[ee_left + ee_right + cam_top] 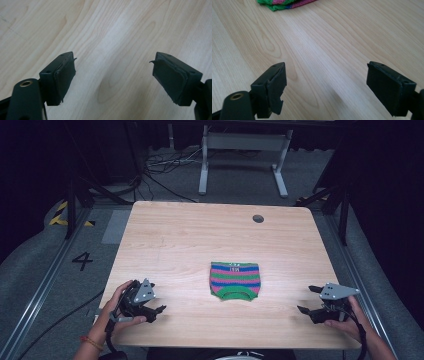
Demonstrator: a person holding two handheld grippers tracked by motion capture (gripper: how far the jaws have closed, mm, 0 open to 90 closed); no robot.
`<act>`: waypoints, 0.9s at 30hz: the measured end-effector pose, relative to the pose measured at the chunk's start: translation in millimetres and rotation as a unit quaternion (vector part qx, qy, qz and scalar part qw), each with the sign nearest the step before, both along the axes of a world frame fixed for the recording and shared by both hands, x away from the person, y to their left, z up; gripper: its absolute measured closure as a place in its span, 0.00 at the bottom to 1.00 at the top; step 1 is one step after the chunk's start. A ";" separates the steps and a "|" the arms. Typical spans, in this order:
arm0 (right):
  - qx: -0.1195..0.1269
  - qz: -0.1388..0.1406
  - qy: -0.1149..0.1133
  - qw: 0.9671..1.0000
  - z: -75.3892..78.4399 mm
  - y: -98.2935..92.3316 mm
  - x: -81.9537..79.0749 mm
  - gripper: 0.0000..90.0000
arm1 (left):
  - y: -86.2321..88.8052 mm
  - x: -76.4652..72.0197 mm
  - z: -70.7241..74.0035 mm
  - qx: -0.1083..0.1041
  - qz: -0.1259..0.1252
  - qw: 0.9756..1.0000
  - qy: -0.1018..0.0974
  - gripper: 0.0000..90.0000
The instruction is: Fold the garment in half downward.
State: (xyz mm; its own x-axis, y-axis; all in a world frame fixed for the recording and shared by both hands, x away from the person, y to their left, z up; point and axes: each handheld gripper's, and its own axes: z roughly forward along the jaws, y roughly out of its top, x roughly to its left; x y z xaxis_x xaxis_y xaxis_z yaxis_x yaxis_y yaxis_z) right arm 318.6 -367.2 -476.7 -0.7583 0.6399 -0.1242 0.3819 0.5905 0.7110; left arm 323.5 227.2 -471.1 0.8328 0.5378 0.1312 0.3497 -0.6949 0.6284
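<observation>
Roughly at the centre of the tabletop [170, 240] we see a folded striped knit cloth [235, 280]. Our left gripper [156, 312] at eight o'clock and right gripper [309, 299] at four o'clock both gape wide, holding nothing, well apart from it.

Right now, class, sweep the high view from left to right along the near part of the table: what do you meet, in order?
Left claw, jaws open → striped knitted cloth, lying flat mid-table → right claw, jaws open.
</observation>
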 end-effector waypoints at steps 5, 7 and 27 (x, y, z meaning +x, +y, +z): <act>0.017 -0.019 0.002 1.000 -4.8 -14.5 -7.9 0.19 | 19.5 -2.2 -8.7 -0.026 0.016 0.999 0.019 0.19; 0.030 -0.027 0.007 0.999 -7.6 -20.4 -10.4 0.19 | 25.4 -3.1 -12.0 -0.036 0.023 0.999 0.025 0.19; 0.055 -0.074 0.053 0.994 -29.1 -39.0 -8.3 0.16 | 45.4 -9.1 -29.2 -0.070 0.068 0.994 0.052 0.16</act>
State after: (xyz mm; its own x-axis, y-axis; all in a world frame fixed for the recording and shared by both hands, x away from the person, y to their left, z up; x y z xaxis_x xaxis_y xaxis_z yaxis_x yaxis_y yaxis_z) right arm 310.3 -406.2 -505.9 -0.6596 0.7511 0.0281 0.5354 0.4433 0.7189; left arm 314.4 272.6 -500.3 0.7563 0.6533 -0.0363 0.5028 -0.5448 0.6711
